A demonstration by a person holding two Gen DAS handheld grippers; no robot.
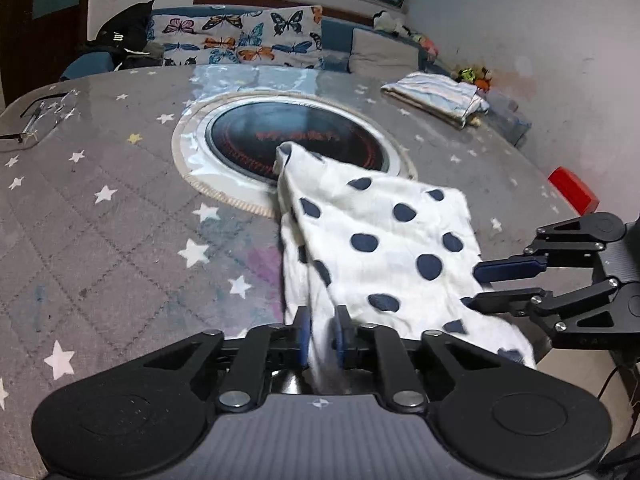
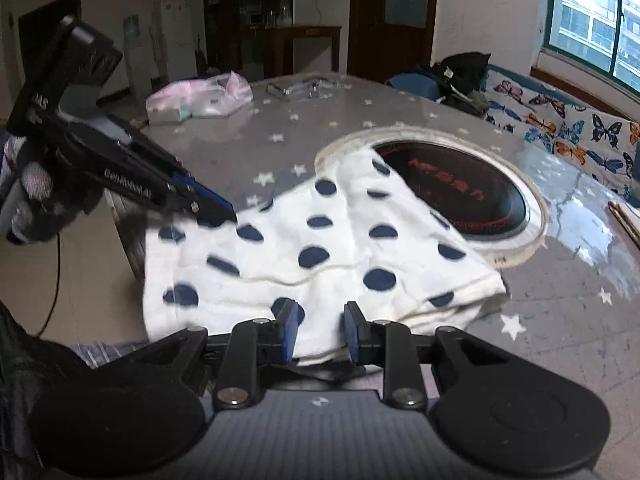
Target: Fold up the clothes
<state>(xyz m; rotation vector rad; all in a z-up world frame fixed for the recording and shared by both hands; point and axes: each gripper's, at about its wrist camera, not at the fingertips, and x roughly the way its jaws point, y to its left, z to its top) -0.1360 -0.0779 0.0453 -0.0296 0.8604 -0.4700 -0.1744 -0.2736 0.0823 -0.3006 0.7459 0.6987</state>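
A white garment with dark blue dots (image 1: 384, 240) lies on the grey star-patterned table, its far end over the round black hob (image 1: 300, 140). My left gripper (image 1: 322, 334) is shut on a bunched edge of the garment at the table's near edge. My right gripper (image 2: 320, 332) has its jaws a little apart around another edge of the same garment (image 2: 332, 248), the cloth lying between the pads. In the left wrist view the right gripper (image 1: 476, 286) comes in from the right at the garment's edge. In the right wrist view the left gripper (image 2: 224, 216) pinches the garment's left side.
A folded striped cloth (image 1: 436, 96) lies at the table's far right. A red box (image 1: 574, 194) sits at the right edge. A plastic bag (image 2: 200, 100) and a clear tray (image 2: 308, 88) lie at the far side. A butterfly-print sofa (image 1: 240, 40) stands behind the table.
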